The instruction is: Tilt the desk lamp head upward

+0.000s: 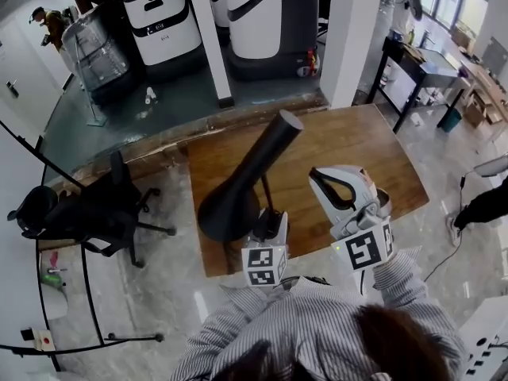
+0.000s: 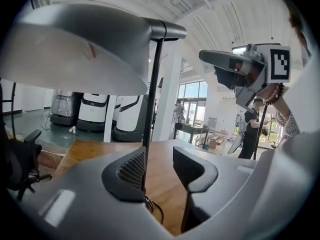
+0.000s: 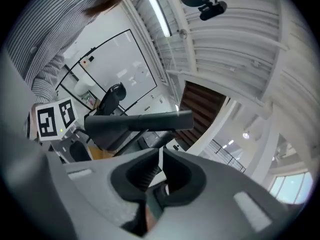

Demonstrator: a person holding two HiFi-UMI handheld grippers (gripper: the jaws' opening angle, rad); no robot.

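A black desk lamp stands on the wooden table (image 1: 357,149). Its long cone-shaped head (image 1: 254,169) slants with the wide mouth low at the near left and the narrow end high at the far right. My left gripper (image 1: 267,217) is at the lamp's thin stem (image 2: 152,109) below the head. In the left gripper view its jaws (image 2: 159,159) stand open with the stem between them, close to the left pad (image 2: 131,170). The lamp head (image 2: 75,54) spreads overhead there. My right gripper (image 1: 317,178) hovers to the right of the lamp, shut on nothing (image 3: 161,156), with the lamp head (image 3: 135,121) ahead of it.
A black office chair (image 1: 87,209) stands on the floor left of the table. White service robots (image 1: 159,14) and a white pillar (image 1: 349,30) are beyond the far edge. A black desk (image 1: 425,66) is at the far right.
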